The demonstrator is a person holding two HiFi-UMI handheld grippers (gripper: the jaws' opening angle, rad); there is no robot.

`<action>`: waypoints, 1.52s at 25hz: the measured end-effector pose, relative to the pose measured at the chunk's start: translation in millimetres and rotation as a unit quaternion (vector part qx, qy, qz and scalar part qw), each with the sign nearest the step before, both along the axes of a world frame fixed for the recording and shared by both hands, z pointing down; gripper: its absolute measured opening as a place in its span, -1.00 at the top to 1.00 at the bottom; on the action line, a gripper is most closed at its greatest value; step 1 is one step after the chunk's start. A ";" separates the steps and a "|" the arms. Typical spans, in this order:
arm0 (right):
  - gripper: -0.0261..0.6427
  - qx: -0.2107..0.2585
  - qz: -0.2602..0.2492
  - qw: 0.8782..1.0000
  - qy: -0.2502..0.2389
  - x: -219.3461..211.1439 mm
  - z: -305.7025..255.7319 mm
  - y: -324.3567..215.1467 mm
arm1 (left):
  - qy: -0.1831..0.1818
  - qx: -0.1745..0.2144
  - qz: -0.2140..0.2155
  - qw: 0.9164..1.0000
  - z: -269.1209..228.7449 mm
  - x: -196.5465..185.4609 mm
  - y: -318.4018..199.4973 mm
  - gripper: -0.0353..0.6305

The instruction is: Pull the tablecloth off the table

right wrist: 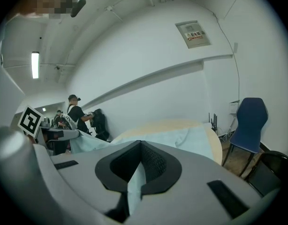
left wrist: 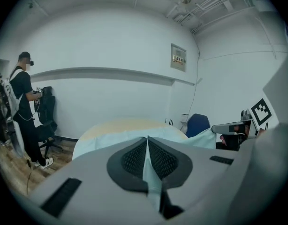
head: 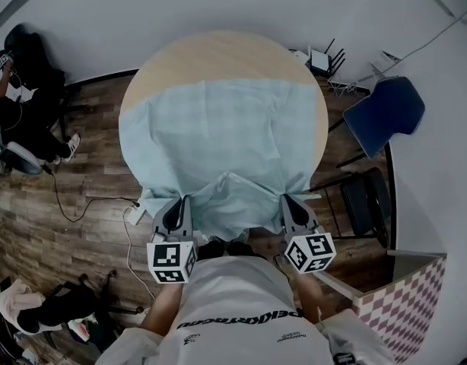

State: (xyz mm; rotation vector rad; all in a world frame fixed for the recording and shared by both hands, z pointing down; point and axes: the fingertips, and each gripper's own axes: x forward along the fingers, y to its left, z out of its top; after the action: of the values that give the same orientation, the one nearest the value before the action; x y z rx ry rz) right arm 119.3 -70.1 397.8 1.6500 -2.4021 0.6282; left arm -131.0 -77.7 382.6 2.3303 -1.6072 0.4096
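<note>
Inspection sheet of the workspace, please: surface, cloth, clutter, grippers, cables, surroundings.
Surface: round wooden table, far part bare.
Job's things: light blue tablecloth over most of the table, near edge hanging off towards the person.
Clutter: nothing seen on the table.
Grippers: left gripper and right gripper, jaws shut on the tablecloth's near edge.
Cables: white cable and power strip on the floor, left of the table.
Surroundings: blue chair and black chair at right, person at left.

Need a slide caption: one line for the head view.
The left gripper and right gripper clamp the near edge of the tablecloth; the round table lies bare beyond.
</note>
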 end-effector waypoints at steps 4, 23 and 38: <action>0.82 0.044 -0.003 0.999 -0.004 -6.9 -41.0 7.0 | 0.012 0.037 0.000 0.999 -37.1 1.2 2.7 0.85; 0.82 0.234 -0.007 0.972 -0.007 -14.7 -227.4 4.7 | 0.042 0.216 0.018 0.975 -212.4 15.0 5.7 0.85; 0.82 0.321 0.010 0.947 -0.009 -11.7 -322.8 -2.6 | 0.054 0.289 0.009 0.956 -298.2 3.0 -5.0 0.85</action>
State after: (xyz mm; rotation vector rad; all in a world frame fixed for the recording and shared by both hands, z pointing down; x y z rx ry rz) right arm 107.6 -72.7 75.1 1.8750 -2.7865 -0.1801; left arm -128.0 -82.7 84.4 2.7131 -1.8357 -0.2229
